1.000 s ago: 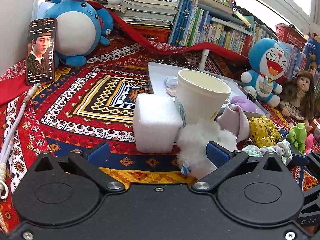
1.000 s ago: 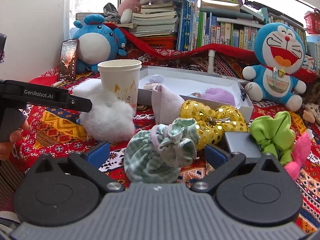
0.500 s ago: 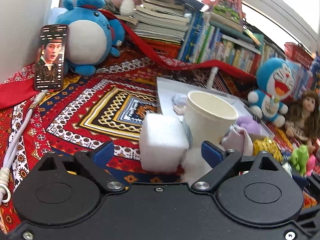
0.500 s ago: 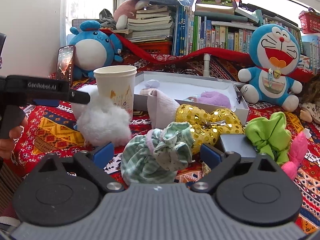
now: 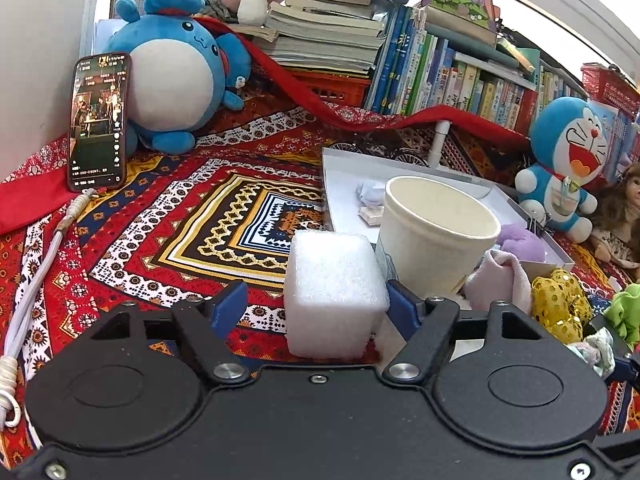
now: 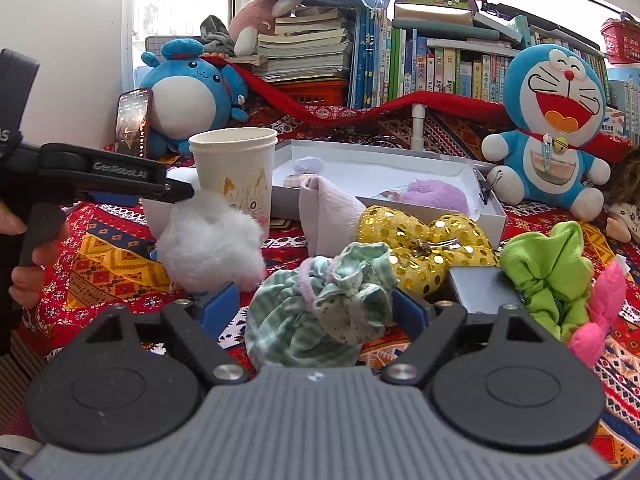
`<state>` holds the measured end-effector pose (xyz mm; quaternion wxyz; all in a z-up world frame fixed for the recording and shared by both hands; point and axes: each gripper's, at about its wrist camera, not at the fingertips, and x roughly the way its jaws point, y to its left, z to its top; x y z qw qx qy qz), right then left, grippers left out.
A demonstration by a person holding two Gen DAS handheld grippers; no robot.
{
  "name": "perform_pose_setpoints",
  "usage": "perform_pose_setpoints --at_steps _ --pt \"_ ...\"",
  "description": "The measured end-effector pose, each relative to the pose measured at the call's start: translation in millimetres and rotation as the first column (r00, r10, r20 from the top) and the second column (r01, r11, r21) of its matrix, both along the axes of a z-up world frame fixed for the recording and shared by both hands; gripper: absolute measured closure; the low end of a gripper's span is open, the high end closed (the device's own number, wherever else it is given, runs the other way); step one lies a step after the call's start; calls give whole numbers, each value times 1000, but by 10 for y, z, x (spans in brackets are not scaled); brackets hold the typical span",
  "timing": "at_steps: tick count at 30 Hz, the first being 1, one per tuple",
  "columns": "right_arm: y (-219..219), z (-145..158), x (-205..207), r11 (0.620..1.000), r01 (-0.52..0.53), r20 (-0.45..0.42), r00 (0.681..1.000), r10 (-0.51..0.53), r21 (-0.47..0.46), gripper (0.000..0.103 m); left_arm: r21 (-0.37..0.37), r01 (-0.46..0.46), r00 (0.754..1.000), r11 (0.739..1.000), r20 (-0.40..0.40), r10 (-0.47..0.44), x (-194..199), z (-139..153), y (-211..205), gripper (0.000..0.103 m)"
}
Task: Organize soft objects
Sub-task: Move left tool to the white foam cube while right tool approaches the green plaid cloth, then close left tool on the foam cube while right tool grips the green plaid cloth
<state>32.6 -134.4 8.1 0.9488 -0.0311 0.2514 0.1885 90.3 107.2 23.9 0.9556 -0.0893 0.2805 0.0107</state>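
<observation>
A foam cube sits on the patterned cloth, left of a paper cup. Behind the cup lies an open box; a phone leans beside a round plush farther back.

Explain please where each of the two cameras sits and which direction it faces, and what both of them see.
Left wrist: on the left gripper, facing forward and slightly down at the white foam cube between its closing jaws; only its own fingers show.
Right wrist: on the right gripper, facing forward and slightly down at the green checked scrunchie between its closing jaws; the left gripper and a hand also show.
Shared: the paper cup, white box, blue round plush and phone.
</observation>
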Motion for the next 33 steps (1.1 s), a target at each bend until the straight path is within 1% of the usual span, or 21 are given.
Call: perform_pose_setpoints --at_steps 1,4,8,10,12,13,16,18,21,23,26,33 --pt "5 -5 4 1000 0 0 1000 0 -1 14 -1 -2 1000 1000 -4 2 17 -6 0 37" --pt "14 -12 16 1000 0 0 1000 0 0 14 0 -1 1000 1000 -21 1 58 -35 7 43" --pt "6 -20 30 1000 0 -4 1000 0 5 14 8 -5 999 1000 -33 6 98 -72 8 47" --pt "6 -32 41 1000 1 -8 1000 -1 6 14 1 -9 999 1000 -37 9 119 -87 25 54" --pt "9 -55 57 1000 3 -14 1000 -3 6 14 -7 -16 999 1000 -41 16 124 -102 38 58" --pt "17 -64 55 1000 4 -10 1000 -4 1 16 -7 -19 999 1000 -41 19 123 -107 44 58" --pt "44 -68 47 1000 -4 -8 1000 4 -9 17 8 -20 999 1000 -34 20 115 -99 40 59" --pt "45 -70 48 1000 -2 -9 1000 2 -13 20 19 -13 1000 1000 -25 14 105 -79 35 59" --pt "29 -68 44 1000 18 -6 1000 -18 -10 29 32 -11 1000 999 -11 12 80 -36 26 59" --pt "6 -58 41 999 36 -9 999 -36 -1 38 34 -13 1000 999 -6 13 67 -5 31 59" --pt "-34 -14 28 999 42 -7 999 -41 27 44 32 -22 1000 999 0 22 61 42 53 59" --pt "-85 160 -17 996 33 20 999 -35 83 48 28 -40 999 999 6 40 68 154 111 59"
